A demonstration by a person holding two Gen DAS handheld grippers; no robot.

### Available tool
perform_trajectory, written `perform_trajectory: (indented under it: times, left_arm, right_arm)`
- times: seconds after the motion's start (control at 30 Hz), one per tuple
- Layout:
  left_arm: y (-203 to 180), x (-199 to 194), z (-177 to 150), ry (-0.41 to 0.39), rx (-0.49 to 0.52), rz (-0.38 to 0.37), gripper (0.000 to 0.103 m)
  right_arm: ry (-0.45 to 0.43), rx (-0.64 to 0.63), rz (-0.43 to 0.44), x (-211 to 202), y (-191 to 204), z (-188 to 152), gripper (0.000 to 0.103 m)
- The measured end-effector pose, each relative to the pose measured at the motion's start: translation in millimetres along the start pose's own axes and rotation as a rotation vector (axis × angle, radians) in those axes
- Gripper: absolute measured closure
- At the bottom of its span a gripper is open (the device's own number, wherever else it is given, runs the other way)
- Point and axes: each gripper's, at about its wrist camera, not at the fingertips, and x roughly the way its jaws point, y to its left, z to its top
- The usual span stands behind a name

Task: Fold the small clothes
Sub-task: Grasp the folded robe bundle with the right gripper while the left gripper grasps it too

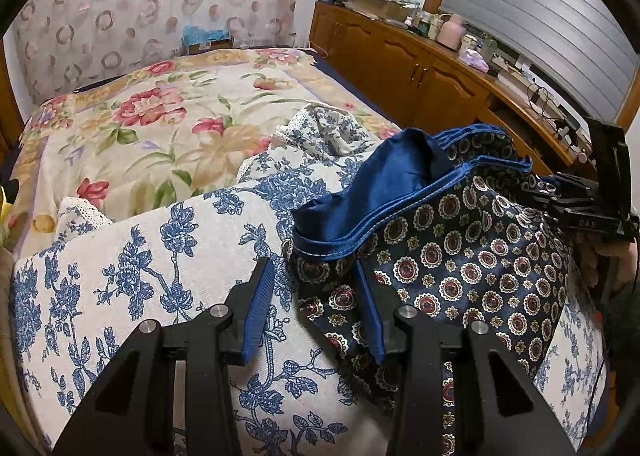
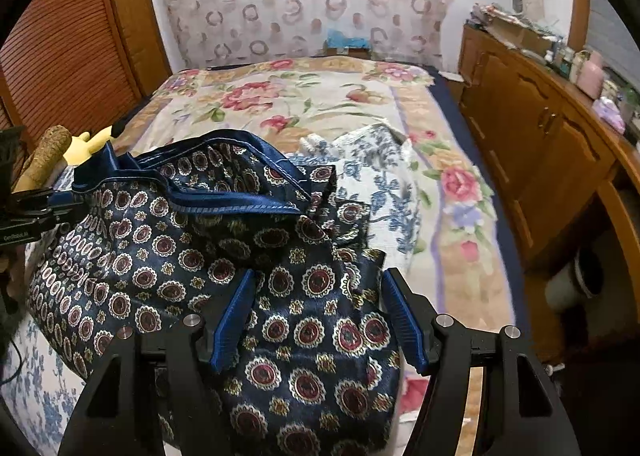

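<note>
Fingers of the left gripper [image 1: 316, 308] stand spread, blue pads bare, and the near-left edge of the patterned shorts [image 1: 460, 268] lies between and just under them without being pinched. The right gripper [image 2: 320, 320] is likewise spread wide, its pads [image 2: 232, 320] hovering over the medallion-print fabric with nothing clamped; whether the tips touch the cloth I cannot tell.

The shorts, dark navy satin with red-and-cream medallions and a plain blue waistband [image 1: 384, 192], lie rumpled on a blue-floral white cloth [image 1: 140, 268] spread at the foot of the bed [image 1: 132, 124]. Their waistband gapes open on the far side, so the garment's long axis runs roughly across, from one gripper to the other. The coming move probably turns on this: the cloth sits directly ahead of and below both sets of fingers, left gripper at one side edge, right gripper over the body nearer the opposite edge, so each is placed to take its own side.

The left view shows the right gripper's black body at the garment's far edge and the shiny lining inside the waistband. The right view alone shows a yellow toy [image 2: 86, 146] beyond the shorts and a louvred wooden door [image 2: 60, 56]. A wooden sideboard [image 2: 532, 124] runs along the bed's right
</note>
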Motion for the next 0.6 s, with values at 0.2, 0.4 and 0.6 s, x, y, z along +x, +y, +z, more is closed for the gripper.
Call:
perform_trajectory:
  times: [0.2, 0.4, 0.6]
  left_arm:
    - [0, 1, 2, 0.009, -0.002, -0.007, 0.06]
    - [-2, 6, 8, 0.015, -0.005, -0.025, 0.06]
    - [-1, 9, 11, 0.018, -0.009, -0.07, 0.082]
  right_arm:
    - [-0.006, 0.026, 0.028, 4, -12, 0, 0.036]
    - [0.001, 0.006, 0.047, 11, -4, 0, 0.038]
    - [0.012, -0.029, 0.137, 13, 2, 0, 0.081]
